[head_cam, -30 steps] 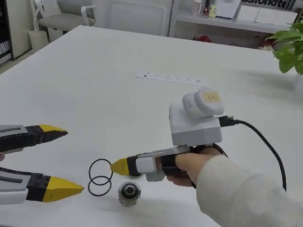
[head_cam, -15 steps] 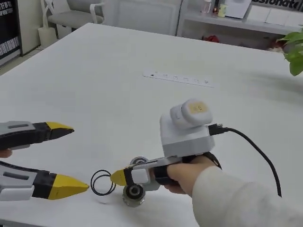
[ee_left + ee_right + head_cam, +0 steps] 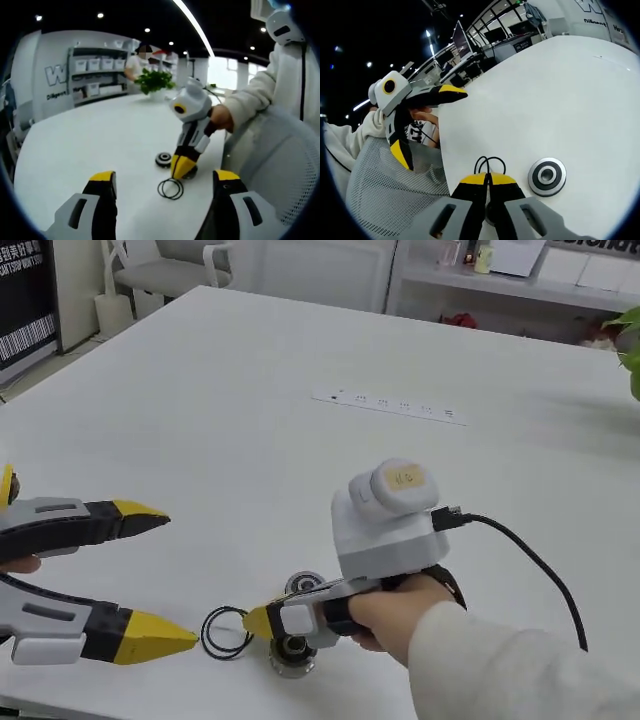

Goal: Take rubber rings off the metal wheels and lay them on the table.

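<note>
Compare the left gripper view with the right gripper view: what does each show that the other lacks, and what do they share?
Left gripper view: the right gripper seen from in front, shut, plus a potted plant and shelves. Right gripper view: the left gripper seen from in front, open, and desks with screens. Shared: the white table, two rubber rings and a metal wheel.

Two black rubber rings overlapping, lying flat; two metal wheels just beside.

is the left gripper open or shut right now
Open: the left gripper has its yellow-tipped jaws wide apart in its own view, holding nothing; the rubber rings lie on the table beyond.
</note>
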`<state>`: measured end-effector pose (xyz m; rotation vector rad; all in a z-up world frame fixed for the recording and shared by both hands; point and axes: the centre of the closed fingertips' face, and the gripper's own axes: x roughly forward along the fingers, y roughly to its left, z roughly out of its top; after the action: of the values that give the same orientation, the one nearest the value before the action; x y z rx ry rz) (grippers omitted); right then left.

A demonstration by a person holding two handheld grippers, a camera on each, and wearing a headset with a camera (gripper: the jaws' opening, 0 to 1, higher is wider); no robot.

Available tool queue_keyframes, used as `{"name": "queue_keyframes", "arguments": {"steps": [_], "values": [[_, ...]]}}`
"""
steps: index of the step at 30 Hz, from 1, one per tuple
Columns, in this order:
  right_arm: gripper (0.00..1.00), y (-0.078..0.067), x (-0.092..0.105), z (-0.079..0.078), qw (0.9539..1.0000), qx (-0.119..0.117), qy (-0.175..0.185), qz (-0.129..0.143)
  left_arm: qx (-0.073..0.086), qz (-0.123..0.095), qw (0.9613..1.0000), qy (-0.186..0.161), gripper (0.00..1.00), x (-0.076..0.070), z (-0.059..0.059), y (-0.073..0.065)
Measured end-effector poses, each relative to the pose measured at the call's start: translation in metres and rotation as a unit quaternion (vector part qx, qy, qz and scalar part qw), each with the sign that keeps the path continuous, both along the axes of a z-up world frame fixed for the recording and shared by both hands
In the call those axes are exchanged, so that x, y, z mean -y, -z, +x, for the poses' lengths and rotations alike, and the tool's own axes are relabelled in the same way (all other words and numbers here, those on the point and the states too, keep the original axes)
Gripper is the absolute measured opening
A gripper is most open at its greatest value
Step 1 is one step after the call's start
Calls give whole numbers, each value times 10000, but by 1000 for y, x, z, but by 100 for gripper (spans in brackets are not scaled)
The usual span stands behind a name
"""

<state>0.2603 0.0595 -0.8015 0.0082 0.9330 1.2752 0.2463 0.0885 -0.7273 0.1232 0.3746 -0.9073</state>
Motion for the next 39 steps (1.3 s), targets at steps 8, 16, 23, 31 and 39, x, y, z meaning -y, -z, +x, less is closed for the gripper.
{"name": "queue_keyframes", "arguments": {"steps": [8, 16, 23, 31, 39], "values": [[0, 1, 1, 3, 10000, 63, 23, -33, -57, 2, 10000, 17, 79, 1, -1, 2], [3, 4, 4, 7, 9996, 259, -21, -150, -99, 0, 10000, 14, 79, 0, -1, 3], [4, 3, 7, 11, 9992, 366, -20, -181, -124, 10, 9999, 17, 79, 0, -1, 4], [5, -7, 12, 21, 9987, 501, 95, -89, -138, 11, 9999, 27, 79, -2, 1, 5], [6, -13, 22, 33, 9978, 612, 248, -52, -141, 0, 9999, 40, 79, -6, 3, 7]]}}
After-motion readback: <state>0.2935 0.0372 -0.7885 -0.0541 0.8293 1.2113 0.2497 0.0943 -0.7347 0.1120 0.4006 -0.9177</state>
